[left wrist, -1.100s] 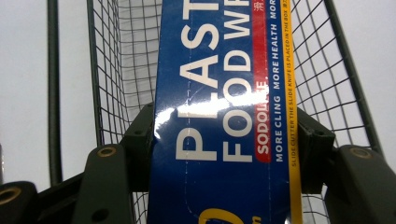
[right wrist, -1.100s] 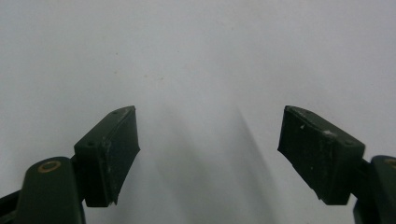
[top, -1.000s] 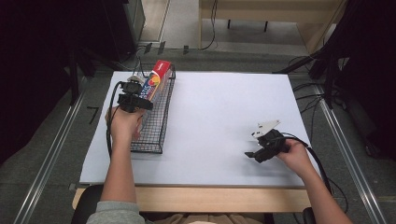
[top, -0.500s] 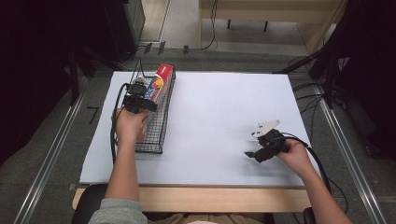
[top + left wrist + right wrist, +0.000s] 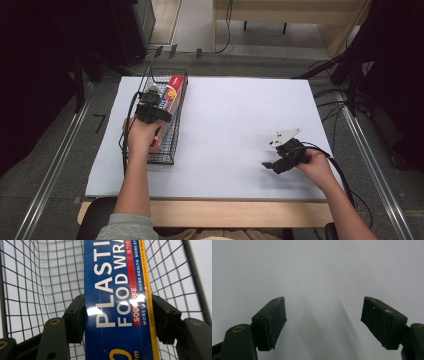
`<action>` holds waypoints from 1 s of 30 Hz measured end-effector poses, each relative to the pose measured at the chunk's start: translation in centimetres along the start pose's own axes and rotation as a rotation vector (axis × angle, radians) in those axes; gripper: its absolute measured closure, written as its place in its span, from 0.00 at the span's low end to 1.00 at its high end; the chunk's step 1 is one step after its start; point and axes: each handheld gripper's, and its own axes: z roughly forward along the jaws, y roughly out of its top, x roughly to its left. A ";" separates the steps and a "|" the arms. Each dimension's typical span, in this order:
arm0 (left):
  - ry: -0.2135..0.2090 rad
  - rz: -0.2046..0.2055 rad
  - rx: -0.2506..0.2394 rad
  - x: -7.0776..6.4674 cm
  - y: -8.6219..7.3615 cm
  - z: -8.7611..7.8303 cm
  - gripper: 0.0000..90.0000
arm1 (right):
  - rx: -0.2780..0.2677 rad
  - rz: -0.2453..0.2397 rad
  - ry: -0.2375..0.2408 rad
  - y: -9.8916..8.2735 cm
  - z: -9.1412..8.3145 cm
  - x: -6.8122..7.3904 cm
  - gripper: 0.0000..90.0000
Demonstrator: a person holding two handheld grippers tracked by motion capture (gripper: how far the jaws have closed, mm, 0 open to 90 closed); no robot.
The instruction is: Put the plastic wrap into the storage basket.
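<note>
Left of centre in the high view: a long, narrow black wire basket [image 5: 176, 131] lying lengthwise on the white table sheet [image 5: 235, 120], its far end toward the upper left of the frame. Inside it, a long blue, red and yellow cardboard box of plastic food wrap [image 5: 172, 90], stretched along the basket's length, red end toward the far side. Over the basket's middle, the left gripper [image 5: 151, 106], carried by the left hand [image 5: 141, 134], with its black cable looping down the left side of the forearm.

In the left gripper view, centre of the frame: the same box [image 5: 120, 302], blue face with white "PLASTIC FOOD WRAP" lettering and a yellow stripe along its right edge, running from bottom to top. Black jaws pressed against both long sides of the box, pinching it across its width. Basket mesh [image 5: 37, 282] rising on either side, white sheet visible through it.

Lower right of the high view: the right gripper [image 5: 272, 163], held by the right hand [image 5: 312, 162], low over the bare sheet, well apart from the basket, grey three-cornered plate on top, jaws pointing toward the left of the frame.

In the right gripper view: black jaws spread wide at lower left and lower right, clasping nothing, plain white sheet [image 5: 319, 277] beyond them with a soft shadow between.
</note>
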 end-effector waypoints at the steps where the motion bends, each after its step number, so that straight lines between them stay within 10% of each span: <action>1: 0.006 0.005 0.010 -0.1 0.0 0.1 0.42 | -0.002 0.000 0.000 0.0 0.0 0.0 0.23; 4: 0.003 0.030 -0.010 -0.6 -0.1 0.0 0.40 | -0.002 0.001 0.004 0.0 0.0 0.0 0.23; 10: -0.149 -0.003 -0.094 0.1 -0.3 -2.7 0.39 | -0.001 0.000 0.006 0.0 0.0 0.1 0.23; 30: -0.472 0.391 -0.188 -6.4 -4.4 -6.3 0.31 | -0.042 0.065 0.041 1.1 -0.3 1.2 0.21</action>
